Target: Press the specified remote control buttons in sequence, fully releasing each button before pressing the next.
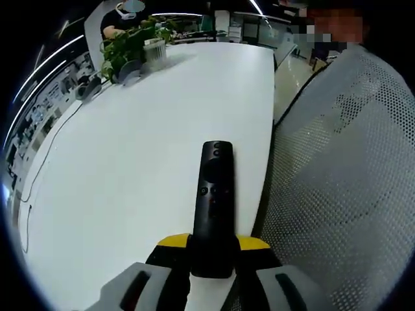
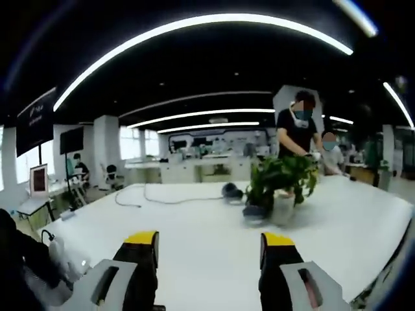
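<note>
Two tools: my left tool (image 1: 212, 259) hugs the remote (image 1: 214, 204); my right tool (image 2: 209, 259), apart, probably should press one button gently

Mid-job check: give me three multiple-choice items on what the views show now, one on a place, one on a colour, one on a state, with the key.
1. Where is the remote control?
A. Between the left claw's jaws
B. Beside the potted plant
C. On the mesh chair

2. What colour are the right claw's jaw tips?
A. Red
B. Yellow
C. Blue

3. What state is the right claw in?
A. Shut on the remote
B. Shut on nothing
C. Open

Key: 1 A, the remote's near end sits clamped between the jaws over the white table. 2 B, both tips show yellow. 3 C, a wide gap shows table and potted plant beyond.
</note>
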Action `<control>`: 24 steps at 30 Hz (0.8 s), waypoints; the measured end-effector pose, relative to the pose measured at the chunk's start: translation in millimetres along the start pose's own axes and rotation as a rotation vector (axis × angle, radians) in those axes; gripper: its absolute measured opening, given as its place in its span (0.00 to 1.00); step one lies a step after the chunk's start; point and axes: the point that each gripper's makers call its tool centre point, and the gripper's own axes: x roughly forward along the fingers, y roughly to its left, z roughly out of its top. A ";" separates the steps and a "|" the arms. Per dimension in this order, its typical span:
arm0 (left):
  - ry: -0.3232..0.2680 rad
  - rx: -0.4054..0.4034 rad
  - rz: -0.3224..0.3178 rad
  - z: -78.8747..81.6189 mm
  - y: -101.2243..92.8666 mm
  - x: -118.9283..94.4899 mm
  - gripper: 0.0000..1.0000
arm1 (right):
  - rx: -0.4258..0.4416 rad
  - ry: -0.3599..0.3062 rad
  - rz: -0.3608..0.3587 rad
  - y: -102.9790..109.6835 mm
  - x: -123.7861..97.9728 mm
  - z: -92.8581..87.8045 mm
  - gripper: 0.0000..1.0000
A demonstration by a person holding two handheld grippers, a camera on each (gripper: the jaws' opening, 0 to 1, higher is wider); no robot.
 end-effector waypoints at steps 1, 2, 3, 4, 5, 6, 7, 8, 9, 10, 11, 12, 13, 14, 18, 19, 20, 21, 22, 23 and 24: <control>0.003 -0.001 0.000 0.3 0.0 0.0 0.25 | 0.004 -0.001 -0.012 -1.9 1.5 -1.0 0.80; 0.010 0.003 0.000 0.4 -0.2 -0.1 0.25 | 0.008 0.006 -0.015 -2.9 1.9 -2.4 0.85; 0.013 0.004 -0.001 0.4 -0.1 0.3 0.25 | 0.014 0.011 -0.020 -3.9 2.5 -3.6 0.87; 0.016 -0.002 -0.001 0.5 0.4 0.6 0.25 | 0.023 0.021 -0.024 -4.9 3.2 -5.4 0.89; 0.016 -0.010 0.001 0.4 0.9 0.5 0.25 | 0.030 0.029 -0.029 -5.7 3.7 -6.8 0.93; 0.015 -0.006 0.001 0.4 0.9 0.4 0.25 | 0.038 0.039 -0.037 -6.8 4.7 -8.6 0.97; 0.013 -0.002 0.002 0.3 0.9 0.3 0.25 | 0.044 0.047 -0.043 -7.5 6.0 -10.2 0.99; 0.011 0.001 0.001 0.2 1.0 0.2 0.25 | 0.035 0.082 -0.053 -8.5 6.7 -17.1 0.99; 0.009 0.000 -0.002 0.0 1.4 0.5 0.25 | 0.033 0.109 -0.064 -9.8 6.5 -22.2 0.99; 0.009 -0.001 -0.004 0.0 1.7 0.7 0.25 | 0.026 0.104 -0.066 -13.1 8.0 -22.7 0.99; 0.011 0.007 -0.009 -0.1 2.0 0.8 0.25 | 0.027 0.103 -0.065 -14.3 8.5 -23.5 0.99; 0.014 0.016 -0.013 0.0 2.2 0.8 0.25 | 0.027 0.104 -0.065 -15.2 8.3 -24.2 0.99; 0.018 0.020 -0.016 -0.3 2.8 1.3 0.25 | 0.027 0.106 -0.061 -14.8 8.9 -24.9 0.99; 0.020 0.023 -0.018 -0.3 3.3 1.5 0.25 | 0.023 0.107 -0.059 -14.0 9.0 -25.2 0.99; 0.042 0.053 -0.034 -1.2 5.9 1.5 0.24 | 0.000 0.111 -0.046 -11.6 10.6 -26.9 0.99; 0.051 0.074 -0.040 -1.8 6.7 1.4 0.24 | -0.002 0.110 -0.045 -11.5 11.0 -26.7 0.99; 0.055 0.071 -0.040 -1.5 7.9 1.6 0.24 | -0.002 0.109 -0.045 -11.9 10.7 -27.1 0.98; 0.066 0.071 -0.045 -1.9 9.1 1.8 0.24 | -0.001 0.110 -0.048 -13.5 11.4 -28.0 0.98; 0.076 0.081 -0.048 -2.6 10.0 1.6 0.24 | 0.005 0.112 -0.049 -14.6 11.3 -28.9 0.98; 0.091 0.095 -0.047 -4.0 11.8 1.3 0.24 | 0.017 0.118 -0.051 -15.9 11.5 -30.3 0.97; 0.114 0.100 -0.045 -6.1 15.4 0.4 0.24 | 0.026 0.121 -0.056 -17.2 11.3 -31.2 0.97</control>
